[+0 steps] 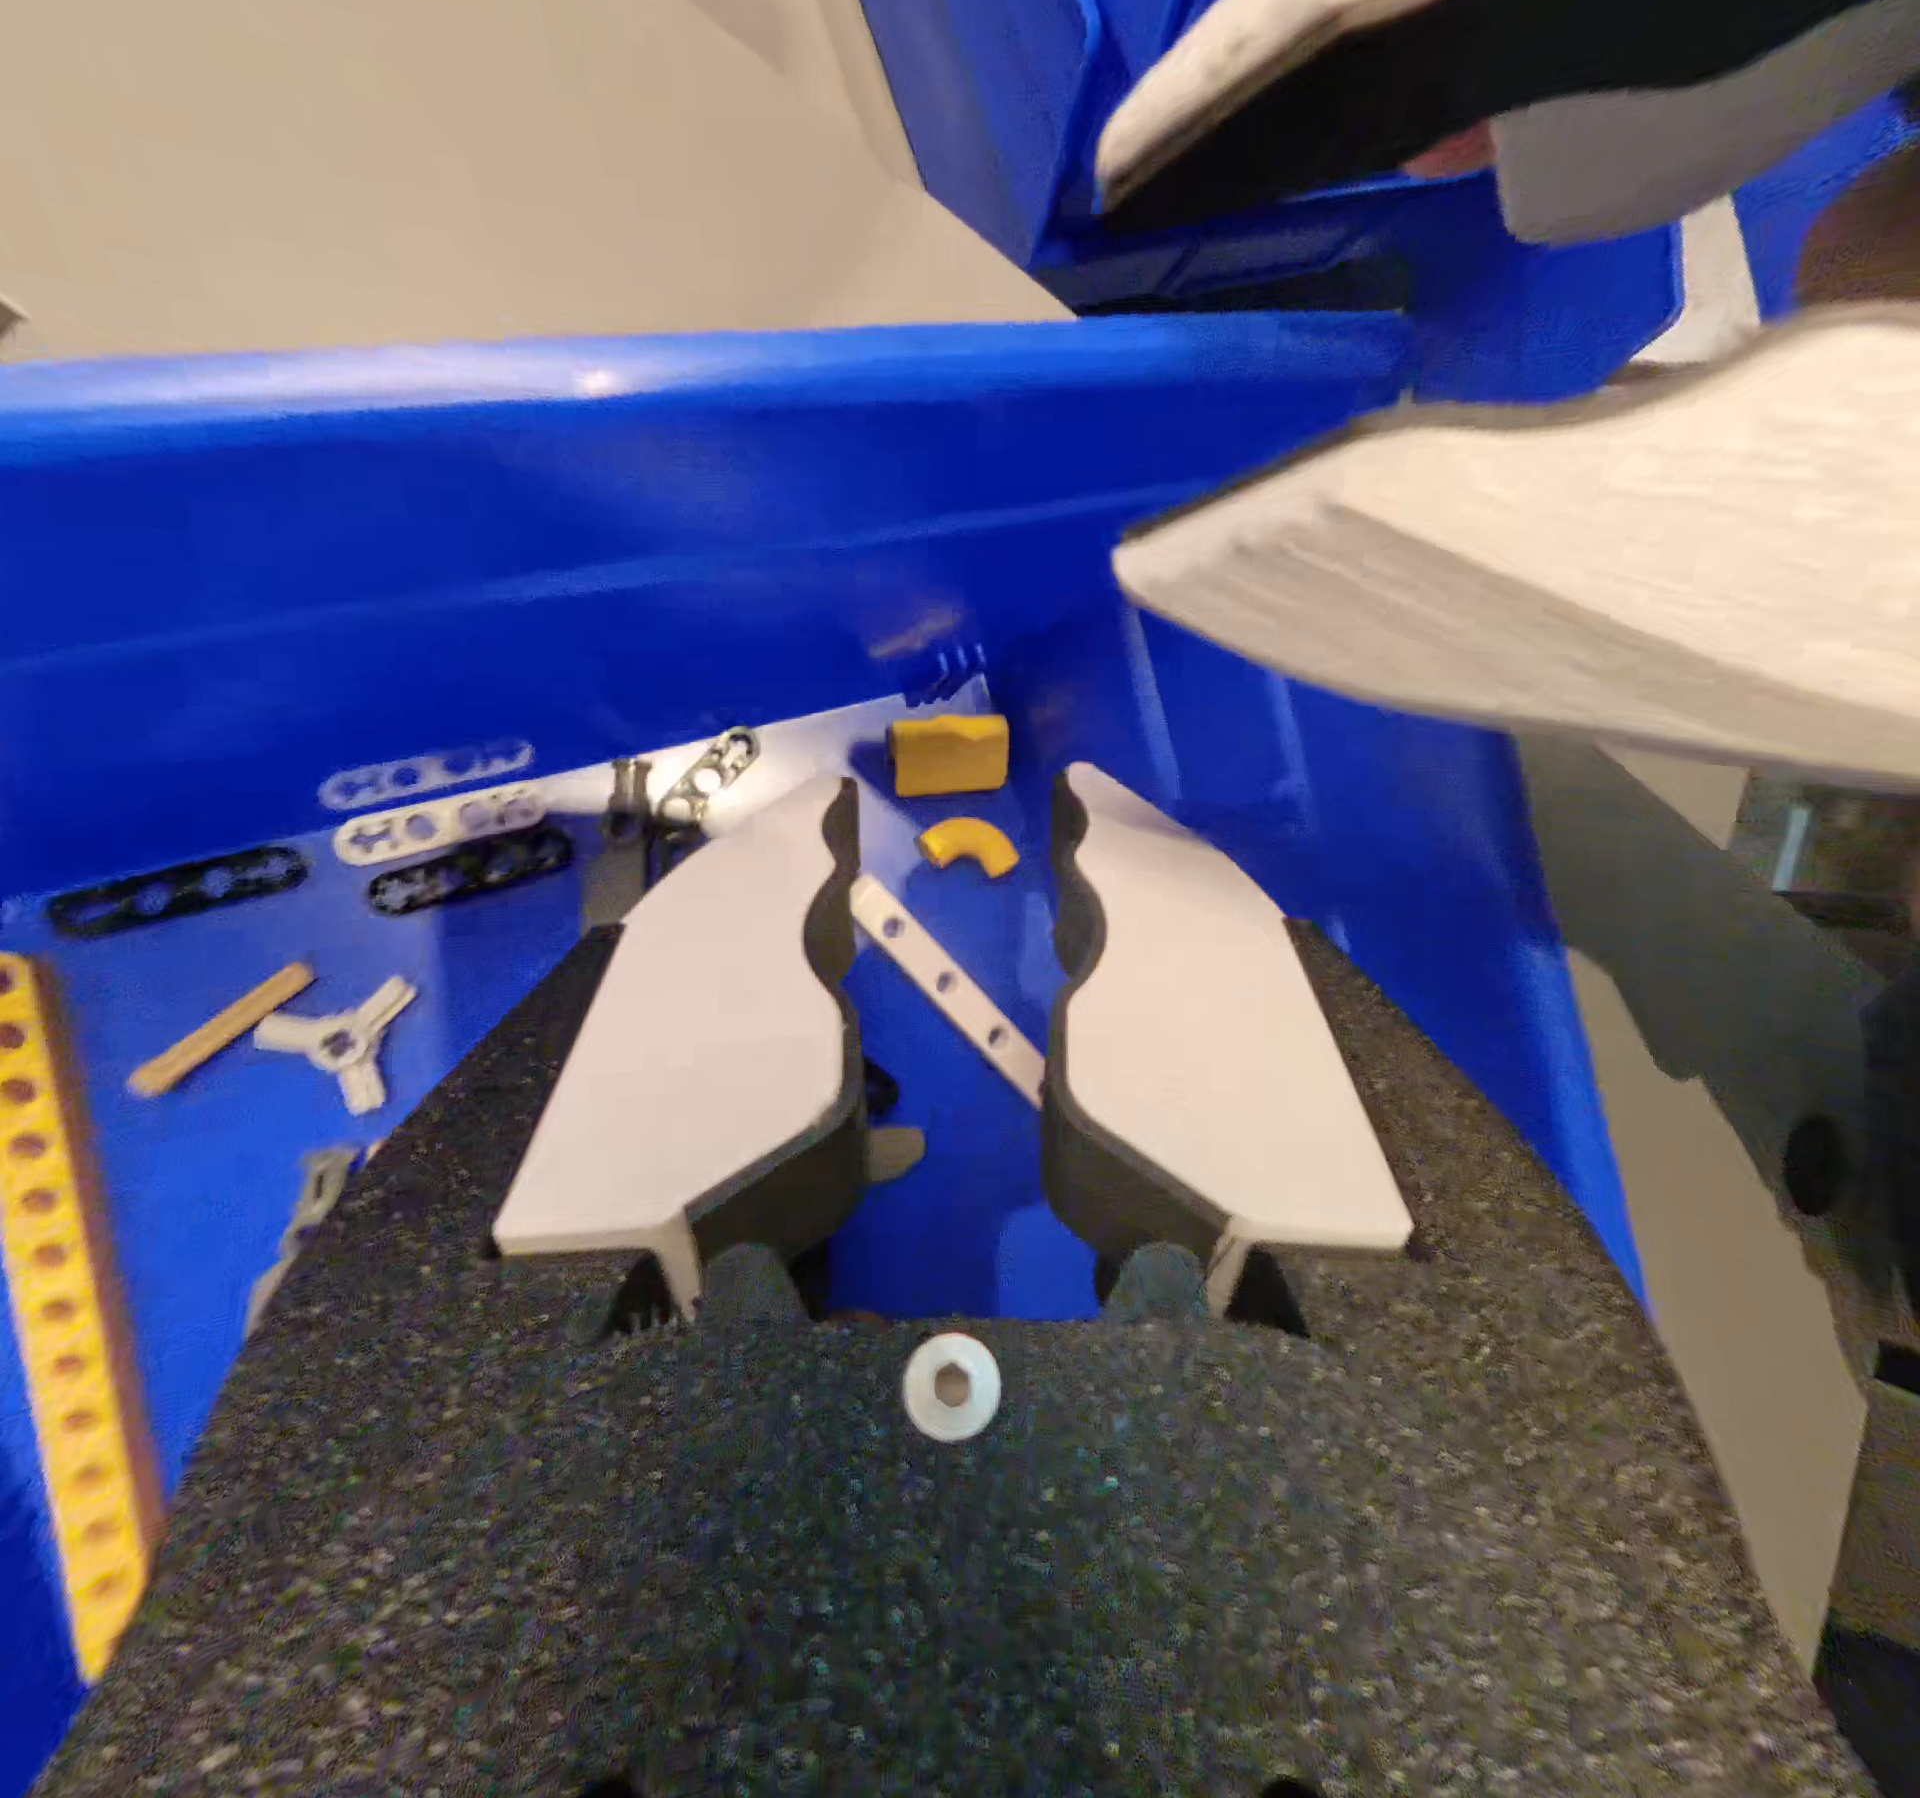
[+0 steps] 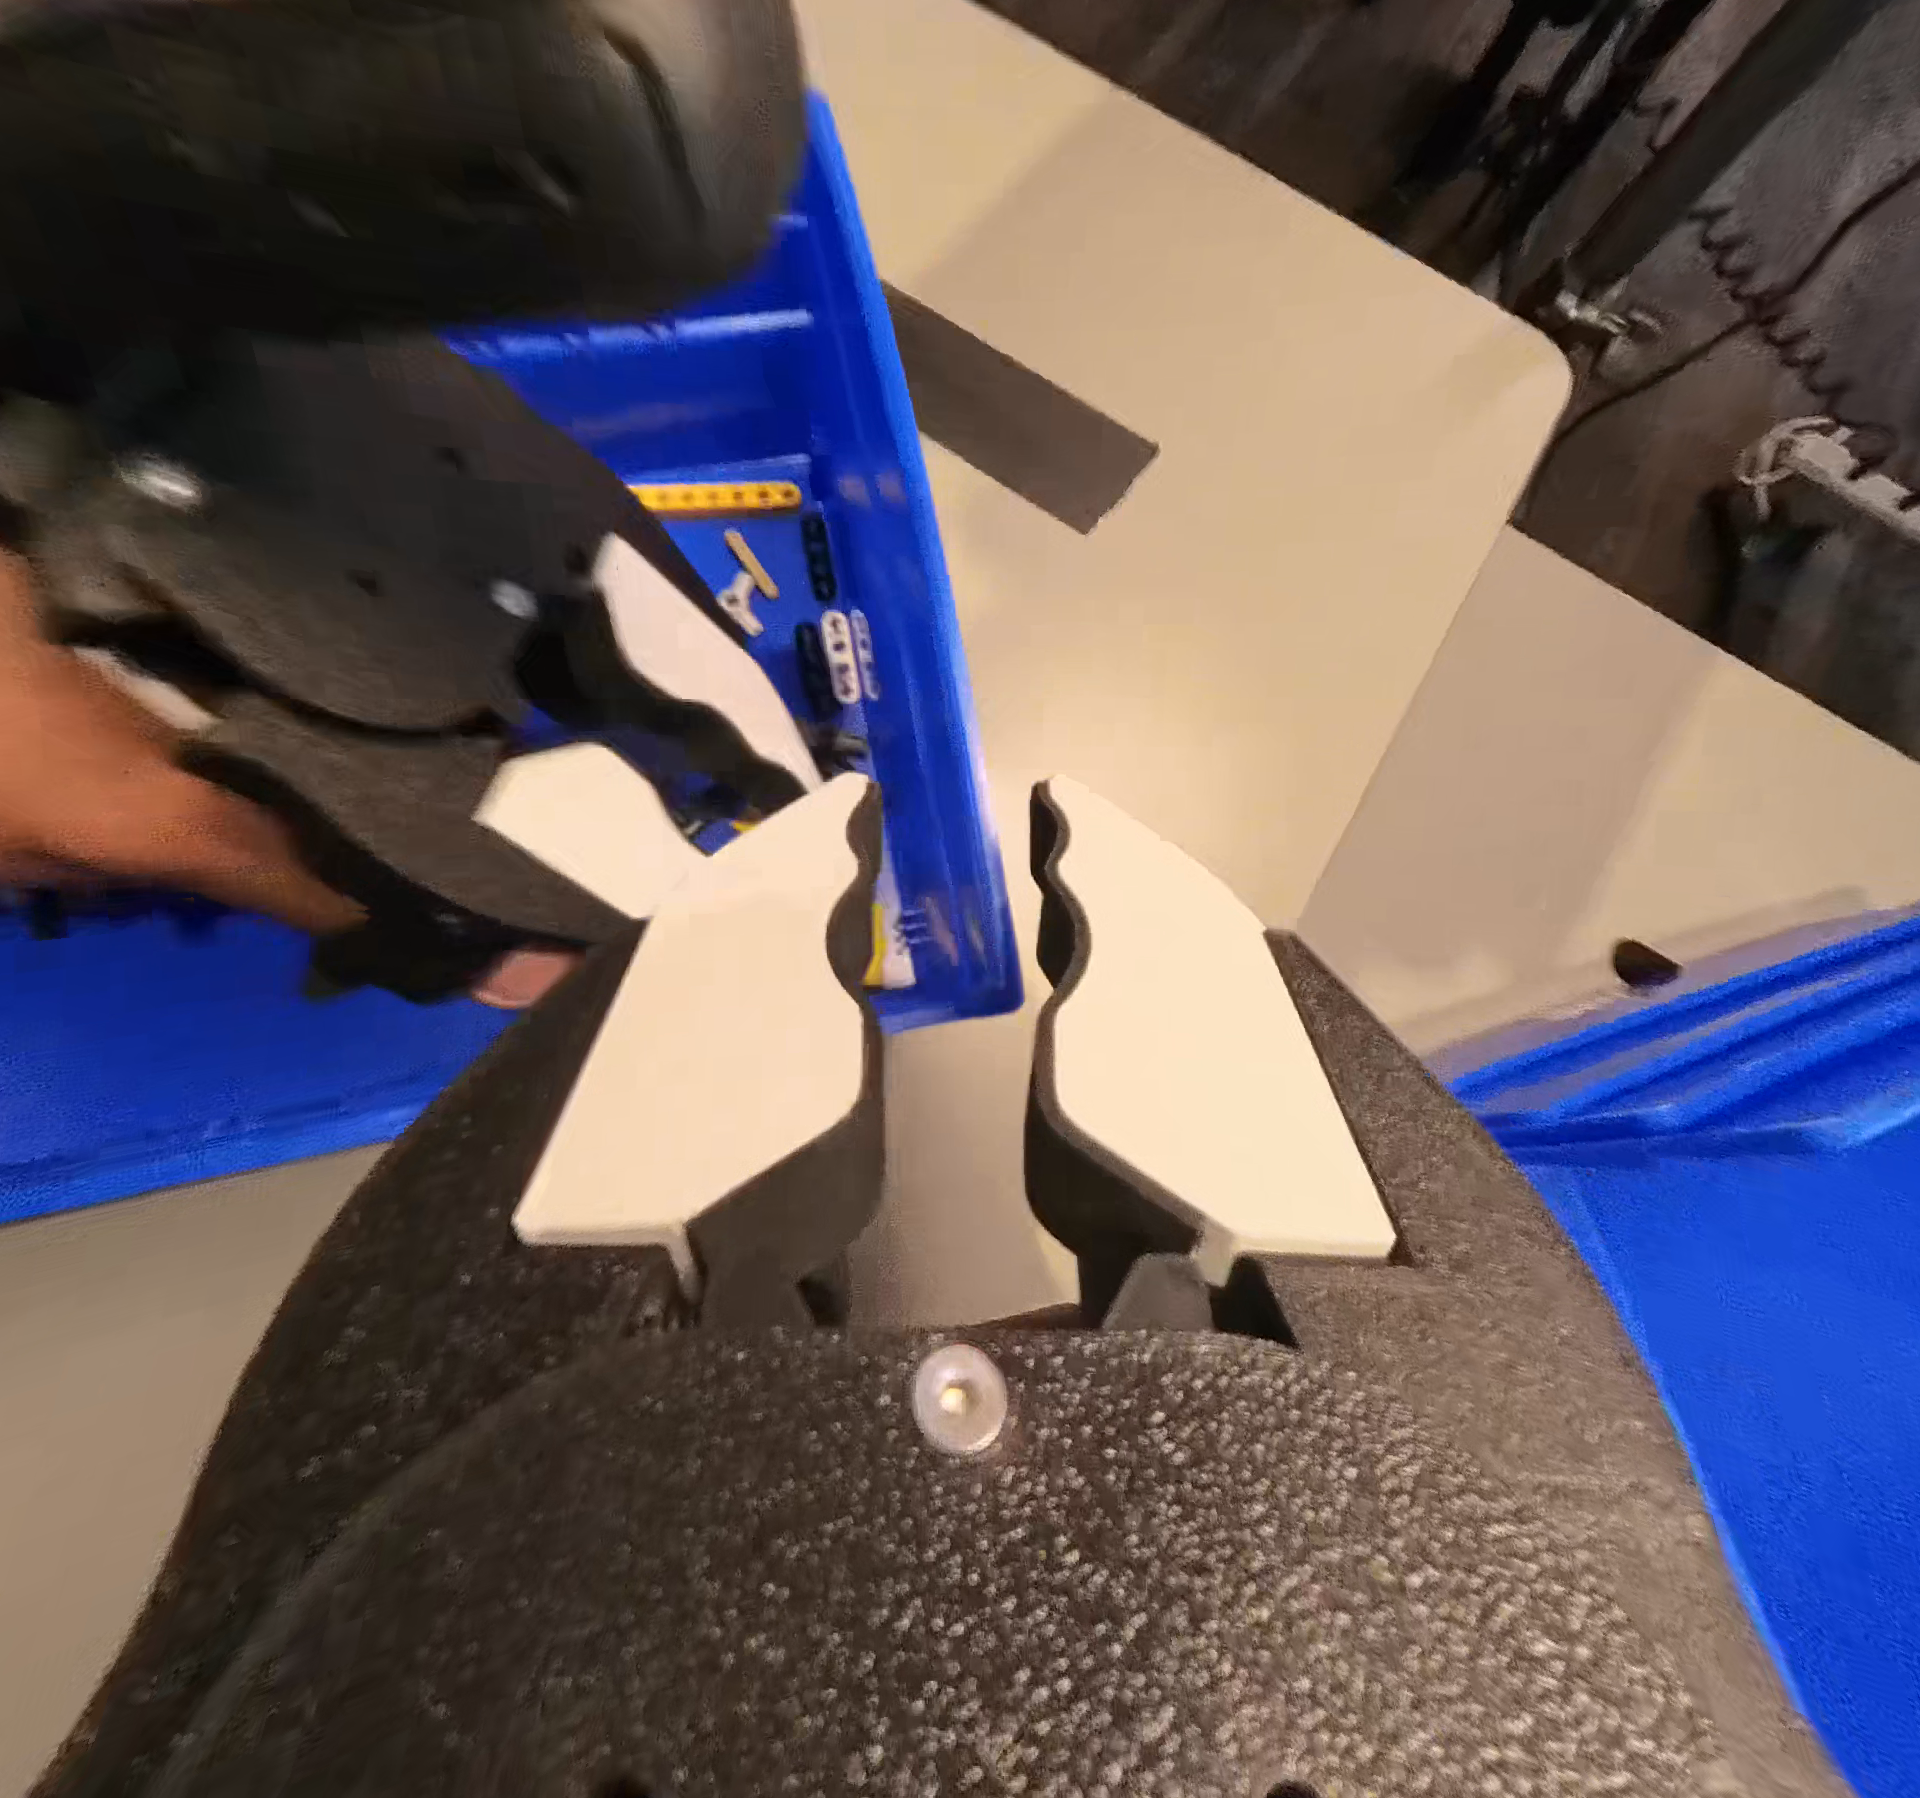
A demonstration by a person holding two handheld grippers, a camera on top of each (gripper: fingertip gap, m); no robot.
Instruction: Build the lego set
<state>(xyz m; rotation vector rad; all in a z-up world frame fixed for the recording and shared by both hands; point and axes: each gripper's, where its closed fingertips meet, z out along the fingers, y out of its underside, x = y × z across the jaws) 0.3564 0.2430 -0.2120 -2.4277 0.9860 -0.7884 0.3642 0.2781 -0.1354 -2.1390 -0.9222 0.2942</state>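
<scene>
A smooth off-white counter [image 2: 1195, 522] with a rounded far corner carries a strip of dark grey tape [image 2: 1023, 413] and a glossy blue plastic bin [image 1: 644, 543] with tall, slightly flared walls. The left gripper [image 1: 954, 901] — grainy black body with flat white finger plates edged in wavy black rubber — reaches down into the bin with its jaws parted and nothing between them. The right gripper [image 2: 951, 907], of the same make, hovers over the counter just outside the bin's near corner, jaws likewise apart and empty; in the left wrist view it looms blurred at the upper right.

Loose lego pieces lie flat on the bin floor. A long yellow beam studded with round holes [image 1: 47, 1281] runs along the left side. A thin white strip with small holes [image 1: 940, 979] slants beneath the left gripper's fingertips. Farther left sit black perforated liftarms [image 1: 177, 891], a white perforated liftarm [image 1: 442, 829], a tan axle rod [image 1: 223, 1026] and a pale grey three-bladed piece [image 1: 338, 1042]. Near the far wall are a chunky yellow block [image 1: 951, 754] and, smallest, a curved yellow elbow piece [image 1: 968, 844].
</scene>
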